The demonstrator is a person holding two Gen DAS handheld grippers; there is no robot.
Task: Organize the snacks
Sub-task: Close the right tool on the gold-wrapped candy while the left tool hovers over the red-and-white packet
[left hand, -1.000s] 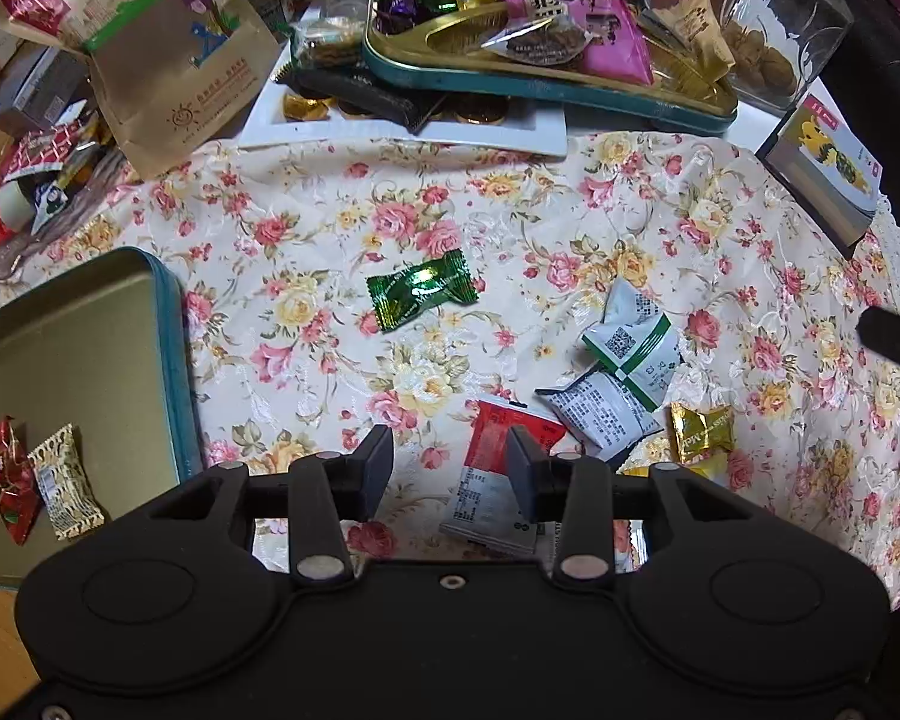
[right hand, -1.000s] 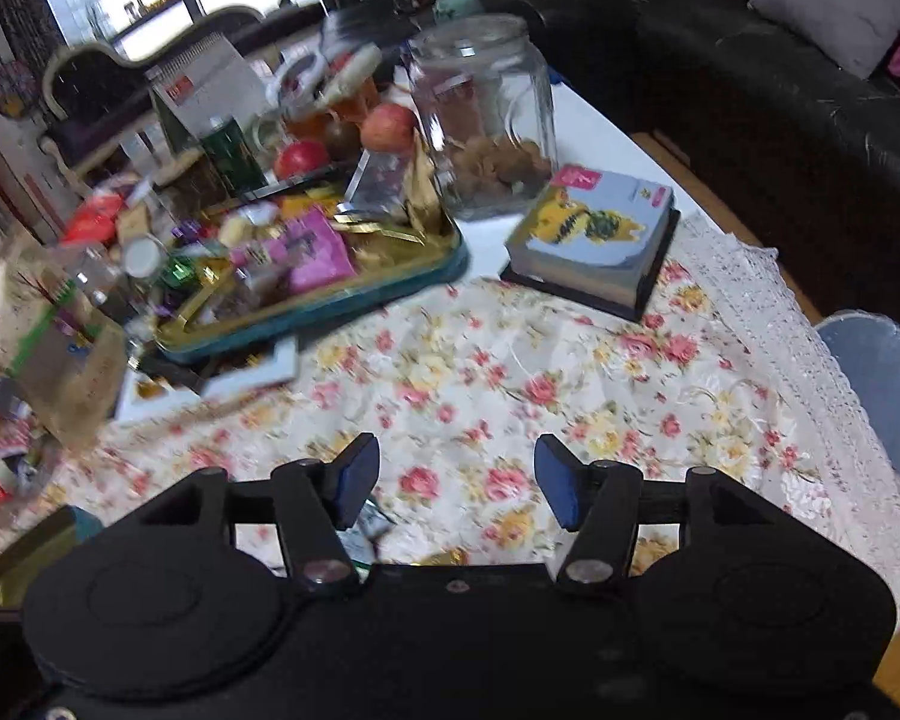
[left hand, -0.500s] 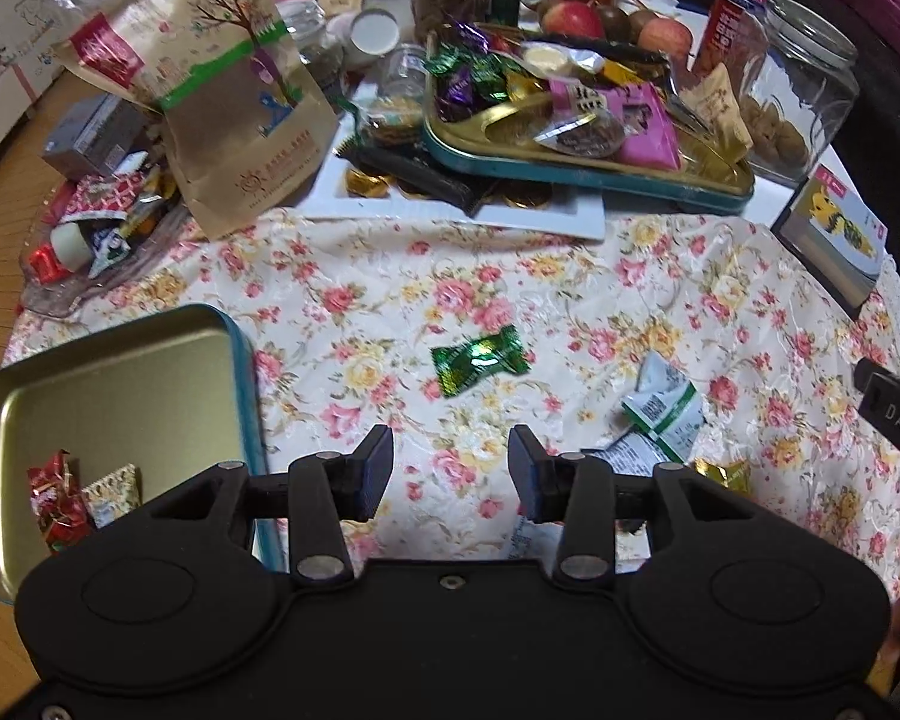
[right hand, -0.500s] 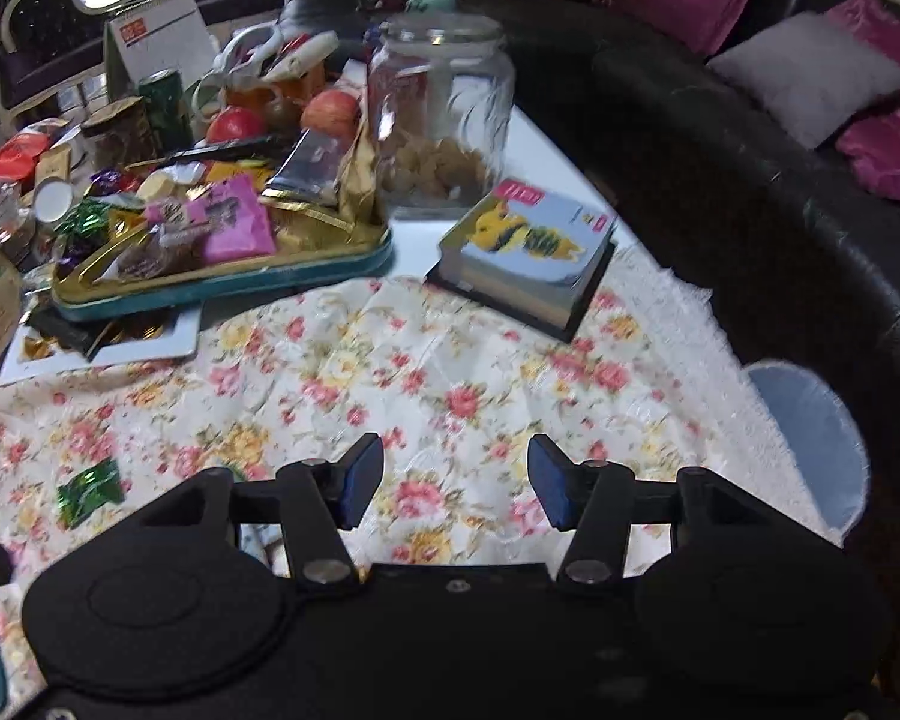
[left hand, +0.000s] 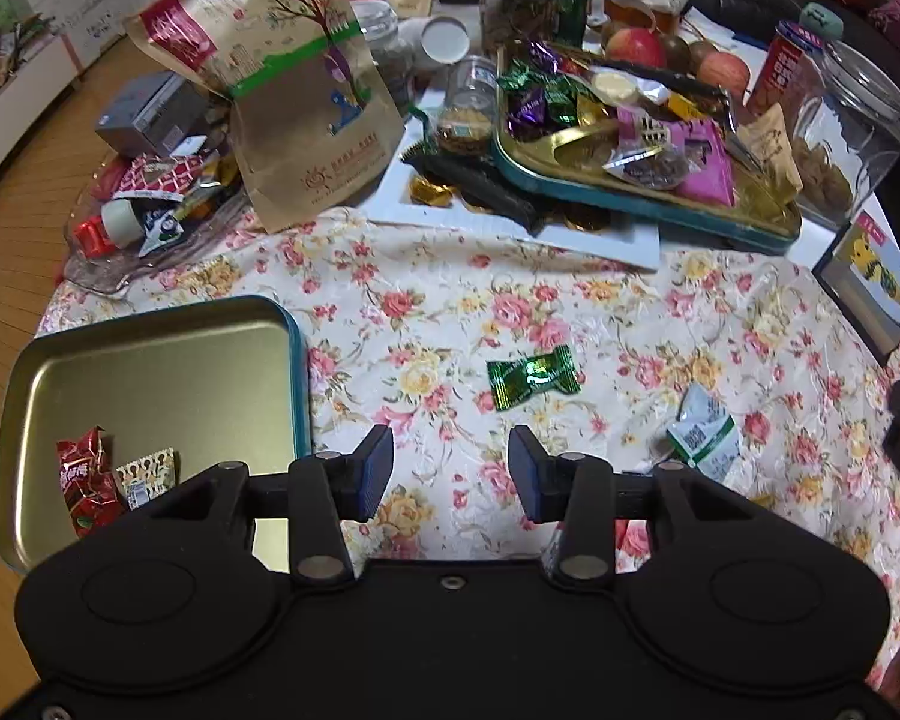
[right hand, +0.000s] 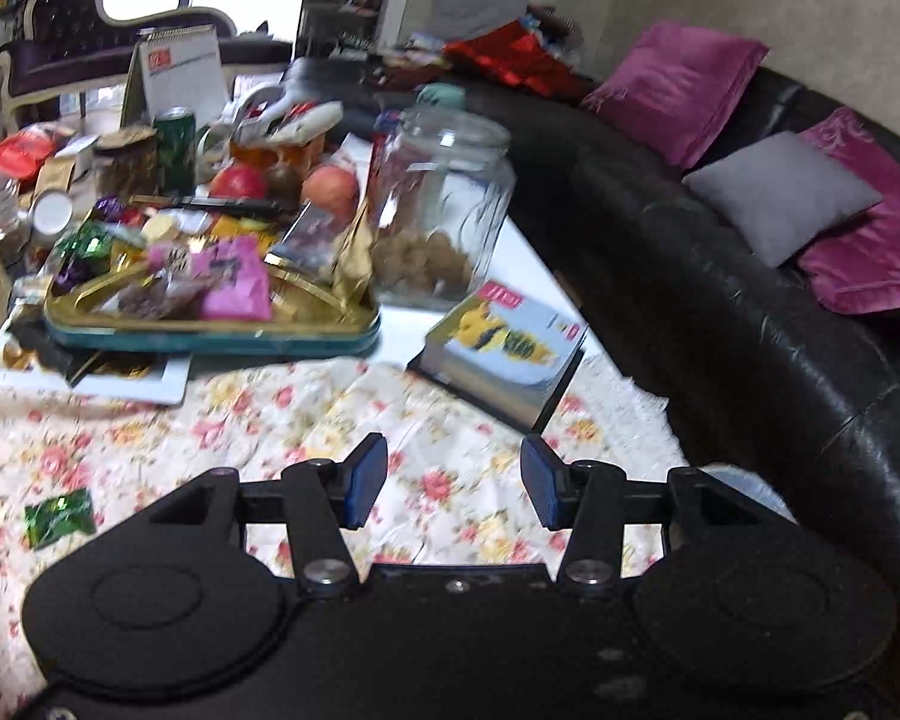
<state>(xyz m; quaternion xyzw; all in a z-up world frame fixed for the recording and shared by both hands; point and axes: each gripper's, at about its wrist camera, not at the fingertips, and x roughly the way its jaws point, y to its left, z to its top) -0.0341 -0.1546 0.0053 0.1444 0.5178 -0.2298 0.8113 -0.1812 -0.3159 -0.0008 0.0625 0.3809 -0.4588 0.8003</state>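
A green foil candy (left hand: pixel 533 374) lies on the floral cloth just ahead of my left gripper (left hand: pixel 450 474), which is open and empty above the cloth. A green-and-white packet (left hand: pixel 703 435) lies to its right. A gold tin tray (left hand: pixel 150 372) at the left holds a red packet (left hand: pixel 84 483) and a small patterned packet (left hand: pixel 147 474). My right gripper (right hand: pixel 453 489) is open and empty, held above the cloth's right part. The green candy shows at its lower left (right hand: pixel 59 517).
A teal-rimmed tin full of snacks (left hand: pixel 642 198) sits at the back, also in the right wrist view (right hand: pixel 210 336). A brown paper bag (left hand: pixel 306 120), a glass jar (right hand: pixel 444 210), a book (right hand: pixel 504 354) and a black sofa (right hand: pixel 750 330) surround the area.
Both grippers have risen and pulled back from the cloth. The red-and-white packets near my left gripper have dropped out of sight beneath it. The right view has swung toward the sofa.
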